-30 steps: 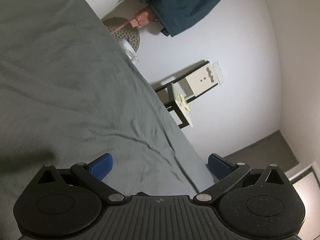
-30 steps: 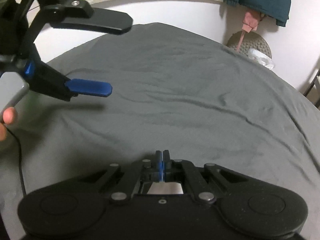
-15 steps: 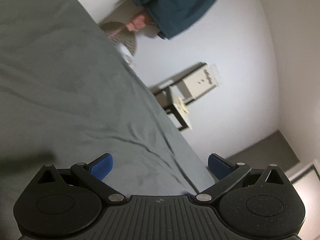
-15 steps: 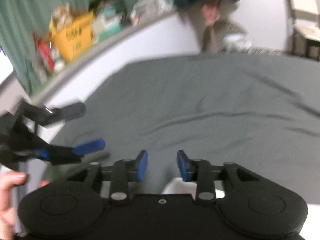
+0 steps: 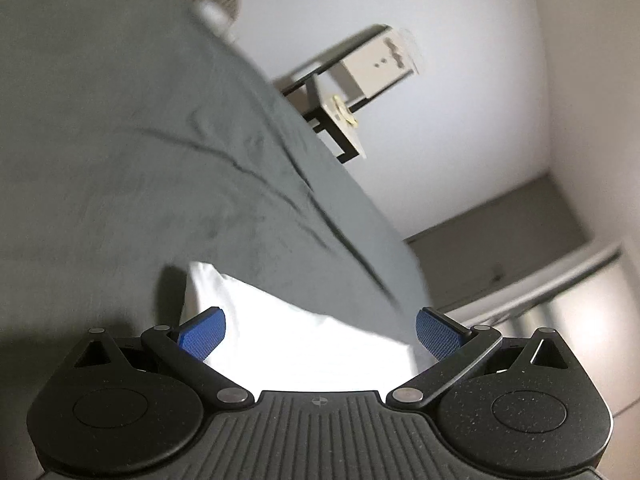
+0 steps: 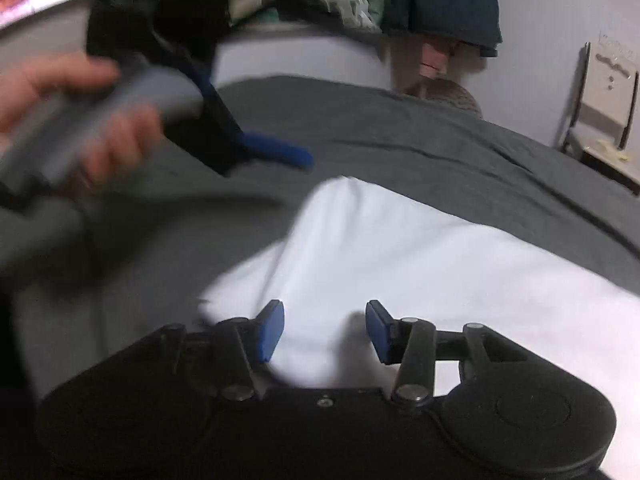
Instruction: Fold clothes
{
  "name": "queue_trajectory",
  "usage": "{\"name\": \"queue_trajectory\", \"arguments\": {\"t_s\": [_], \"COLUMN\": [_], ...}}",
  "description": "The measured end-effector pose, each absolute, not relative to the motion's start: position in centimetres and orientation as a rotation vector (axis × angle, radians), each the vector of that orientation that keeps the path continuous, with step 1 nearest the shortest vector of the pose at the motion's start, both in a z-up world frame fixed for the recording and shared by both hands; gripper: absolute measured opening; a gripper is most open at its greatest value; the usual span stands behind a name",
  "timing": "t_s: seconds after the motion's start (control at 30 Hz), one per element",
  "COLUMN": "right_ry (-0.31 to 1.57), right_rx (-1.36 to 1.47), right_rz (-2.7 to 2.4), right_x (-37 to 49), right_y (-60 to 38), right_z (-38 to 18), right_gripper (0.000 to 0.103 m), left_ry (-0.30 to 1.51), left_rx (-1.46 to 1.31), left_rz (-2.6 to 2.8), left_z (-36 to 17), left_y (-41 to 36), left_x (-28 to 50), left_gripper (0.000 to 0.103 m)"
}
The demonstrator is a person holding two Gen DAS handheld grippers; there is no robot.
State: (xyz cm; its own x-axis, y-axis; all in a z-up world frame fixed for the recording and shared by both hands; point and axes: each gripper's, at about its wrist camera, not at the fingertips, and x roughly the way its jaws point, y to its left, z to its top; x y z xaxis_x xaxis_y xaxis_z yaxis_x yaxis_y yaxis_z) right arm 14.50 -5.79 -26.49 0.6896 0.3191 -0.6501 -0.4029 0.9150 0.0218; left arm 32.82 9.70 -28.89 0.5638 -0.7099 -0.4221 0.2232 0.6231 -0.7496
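A white cloth garment (image 6: 420, 264) now lies rumpled on the dark grey bedsheet (image 6: 400, 148), where a second ago there was only bare sheet under both tools. It sits at the near edge of the bed, spreading to the right in the right wrist view, with a raised fold pointing toward the far side. The right gripper (image 6: 325, 330) hovers just over its near part with its blue pads spread apart and nothing between them; a second ago those pads were pressed together, and half a second ago they had begun to part. The left gripper (image 5: 319, 334) has its blue-padded fingers wide apart, as before, and the white garment (image 5: 296, 340) shows beneath and between them, though whether they touch it I cannot tell. In the right wrist view that left tool is blurred at the far left, held in a person's hand (image 6: 60, 116) by its grey handle. Beyond the bed a dark teal garment (image 6: 444, 0) hangs on the white wall (image 5: 460, 100), with a black-framed side table (image 5: 340, 120) to the right.
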Motion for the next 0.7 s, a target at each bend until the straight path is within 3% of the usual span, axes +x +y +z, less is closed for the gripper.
{"name": "queue_trajectory", "arguments": {"t_s": [0.07, 0.13, 0.2, 0.4, 0.7], "right_ry": [0.681, 0.659, 0.636, 0.701, 0.817], "right_rx": [-0.045, 0.027, 0.079, 0.182, 0.457], "right_rz": [0.354, 0.254, 0.111, -0.277, -0.016], "right_x": [13.6, 12.9, 12.3, 11.7, 12.9], "right_y": [-9.3, -13.8, -19.0, -34.5, -43.5], "right_z": [-25.2, -24.3, -23.6, -25.0, -29.1], "right_gripper": [0.055, 0.075, 0.079, 0.076, 0.064], "left_ry": [0.729, 0.736, 0.753, 0.8, 0.757], "left_rx": [-0.599, -0.525, -0.455, -0.268, -0.271], "left_rz": [-0.634, -0.664, -0.694, -0.778, -0.664], "left_z": [-27.2, -27.0, -27.0, -27.3, -27.9], "left_y": [8.2, 5.7, 3.2, -4.4, -6.7], "left_x": [31.8, 30.8, 29.8, 26.9, 24.1], "left_gripper": [0.103, 0.103, 0.103, 0.103, 0.102]}}
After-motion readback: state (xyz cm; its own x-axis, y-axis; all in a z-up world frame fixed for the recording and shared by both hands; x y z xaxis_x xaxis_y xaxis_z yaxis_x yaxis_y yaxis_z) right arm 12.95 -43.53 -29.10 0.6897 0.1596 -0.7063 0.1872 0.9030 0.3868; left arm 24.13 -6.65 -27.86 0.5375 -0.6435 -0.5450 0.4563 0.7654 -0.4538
